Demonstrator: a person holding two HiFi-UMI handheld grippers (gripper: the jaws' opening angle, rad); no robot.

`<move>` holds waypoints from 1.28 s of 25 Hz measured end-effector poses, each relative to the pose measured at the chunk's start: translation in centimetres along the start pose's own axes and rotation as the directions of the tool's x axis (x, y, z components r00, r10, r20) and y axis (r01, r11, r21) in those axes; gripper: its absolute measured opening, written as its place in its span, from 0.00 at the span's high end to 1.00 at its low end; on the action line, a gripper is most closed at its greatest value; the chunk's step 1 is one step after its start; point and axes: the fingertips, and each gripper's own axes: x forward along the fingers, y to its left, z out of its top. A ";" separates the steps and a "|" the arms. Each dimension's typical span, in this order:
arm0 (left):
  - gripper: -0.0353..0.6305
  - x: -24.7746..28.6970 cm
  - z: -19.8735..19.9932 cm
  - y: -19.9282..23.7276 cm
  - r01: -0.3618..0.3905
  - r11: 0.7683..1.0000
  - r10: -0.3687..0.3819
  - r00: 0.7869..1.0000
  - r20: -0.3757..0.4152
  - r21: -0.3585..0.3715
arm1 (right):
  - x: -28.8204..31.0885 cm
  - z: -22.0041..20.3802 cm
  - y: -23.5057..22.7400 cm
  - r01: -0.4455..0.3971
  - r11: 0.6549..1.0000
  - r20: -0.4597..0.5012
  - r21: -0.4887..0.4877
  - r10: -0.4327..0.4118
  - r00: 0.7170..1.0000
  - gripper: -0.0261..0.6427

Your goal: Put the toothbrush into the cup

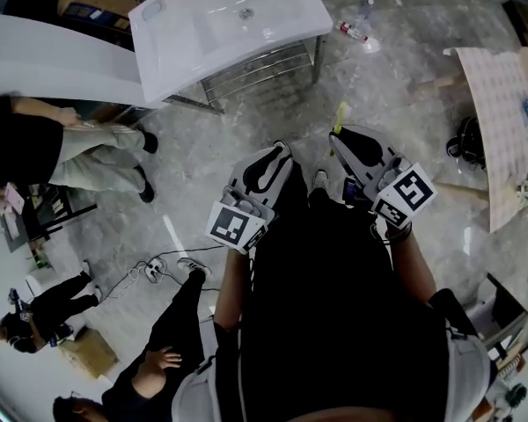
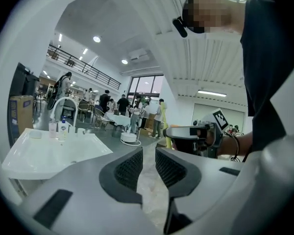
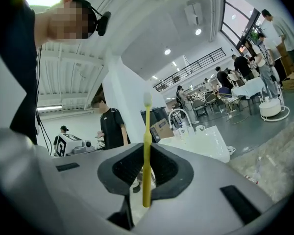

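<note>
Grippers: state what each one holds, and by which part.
The right gripper is shut on the yellow toothbrush, clamping its lower handle, with the bristle head out beyond the jaws. The left gripper holds nothing, its jaws slightly apart.

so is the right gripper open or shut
Shut on the toothbrush: the right gripper view shows the right gripper with both pads pressed against the yellow handle.

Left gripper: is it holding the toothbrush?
No, the left gripper has nothing between its jaws; the toothbrush is clamped in the right gripper.
</note>
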 end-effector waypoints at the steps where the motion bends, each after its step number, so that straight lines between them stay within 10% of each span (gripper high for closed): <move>1: 0.82 0.5 0.1 0.5 0.012 1.000 -0.012 1.000 -0.002 0.014 | 0.5 0.4 -0.1 0.003 1.000 0.000 -0.011 -0.003 1.000 0.89; 32: 0.93 5.8 5.5 17.5 -0.017 0.997 0.019 0.999 0.026 -0.079 | 16.5 6.1 -8.5 0.035 0.999 0.011 0.021 -0.035 0.999 0.89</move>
